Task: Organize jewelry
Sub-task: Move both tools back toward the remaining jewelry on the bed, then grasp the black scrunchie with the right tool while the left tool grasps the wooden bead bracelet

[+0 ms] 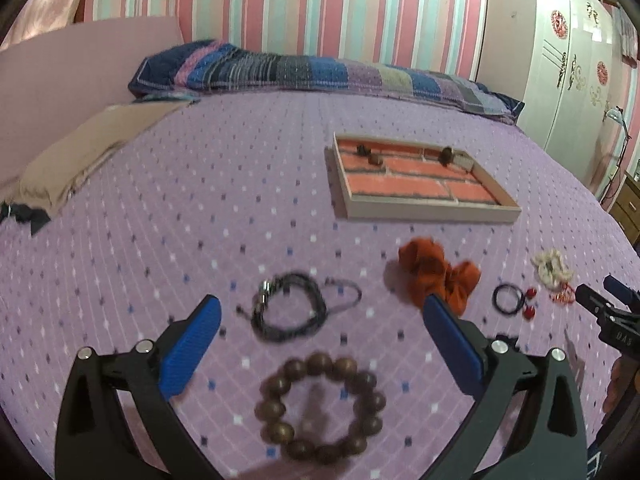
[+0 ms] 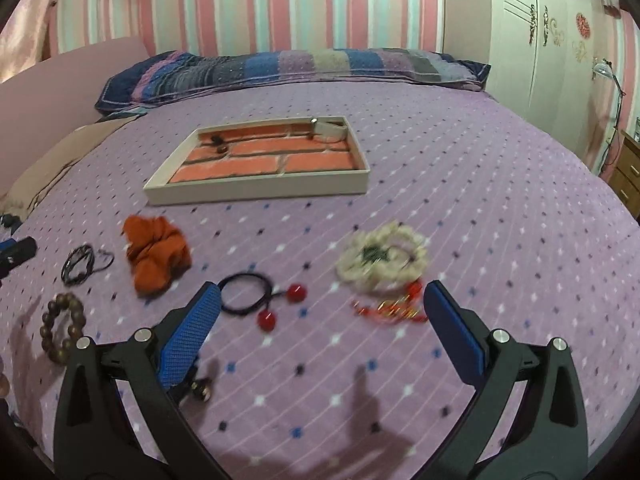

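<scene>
A shallow tray with a brick-pattern lining lies on the purple bed and holds a few small dark pieces. My left gripper stands open above a brown wooden bead bracelet, with a black cord bracelet just beyond. My right gripper is open and holds nothing; ahead of it lie a black hair tie with red balls, a white beaded bracelet and a red-gold chain. An orange scrunchie sits between.
A striped pillow lies along the far edge of the bed. A tan folded cloth rests at the left. A white wardrobe and a wooden dresser stand to the right.
</scene>
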The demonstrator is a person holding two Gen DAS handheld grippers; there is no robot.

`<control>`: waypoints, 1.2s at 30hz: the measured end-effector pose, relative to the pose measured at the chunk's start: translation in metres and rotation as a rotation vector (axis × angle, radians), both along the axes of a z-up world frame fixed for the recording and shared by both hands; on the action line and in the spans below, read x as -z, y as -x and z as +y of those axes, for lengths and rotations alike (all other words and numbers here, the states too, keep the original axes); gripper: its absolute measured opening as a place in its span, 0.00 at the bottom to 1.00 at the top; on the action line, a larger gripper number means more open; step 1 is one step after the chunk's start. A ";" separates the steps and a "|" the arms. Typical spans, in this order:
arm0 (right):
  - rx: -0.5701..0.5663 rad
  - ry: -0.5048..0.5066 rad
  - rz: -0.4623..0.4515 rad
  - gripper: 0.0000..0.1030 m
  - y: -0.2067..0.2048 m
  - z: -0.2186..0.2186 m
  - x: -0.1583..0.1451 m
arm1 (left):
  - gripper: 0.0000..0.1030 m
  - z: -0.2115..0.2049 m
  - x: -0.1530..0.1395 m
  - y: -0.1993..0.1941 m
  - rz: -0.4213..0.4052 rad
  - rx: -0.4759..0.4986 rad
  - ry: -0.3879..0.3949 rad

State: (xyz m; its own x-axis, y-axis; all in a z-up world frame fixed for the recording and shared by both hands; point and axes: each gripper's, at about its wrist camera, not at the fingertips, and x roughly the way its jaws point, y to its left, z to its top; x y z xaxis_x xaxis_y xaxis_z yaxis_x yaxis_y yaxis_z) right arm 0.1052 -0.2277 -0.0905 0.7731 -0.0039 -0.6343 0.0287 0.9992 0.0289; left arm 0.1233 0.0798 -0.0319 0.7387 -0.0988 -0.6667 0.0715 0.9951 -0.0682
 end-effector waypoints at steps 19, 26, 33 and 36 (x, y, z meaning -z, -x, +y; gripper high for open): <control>0.004 0.018 -0.031 0.96 0.022 0.023 0.029 | 0.96 0.009 0.039 0.027 0.035 -0.011 0.028; -0.016 0.000 0.017 0.96 0.017 0.039 0.043 | 0.96 0.019 0.055 0.028 0.076 -0.029 -0.002; -0.039 0.047 0.050 0.96 0.012 0.059 0.054 | 0.96 0.032 0.064 0.025 0.102 -0.042 -0.009; -0.043 0.054 0.060 0.96 0.010 0.063 0.059 | 0.96 0.034 0.070 0.022 0.119 -0.044 -0.008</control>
State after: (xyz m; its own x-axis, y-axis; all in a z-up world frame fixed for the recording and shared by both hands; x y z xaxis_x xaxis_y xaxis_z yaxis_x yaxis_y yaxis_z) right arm 0.0952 -0.1650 -0.1497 0.7341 -0.0068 -0.6790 -0.0141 0.9996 -0.0252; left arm 0.1013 0.1138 -0.1018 0.6578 -0.0622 -0.7506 0.0199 0.9977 -0.0652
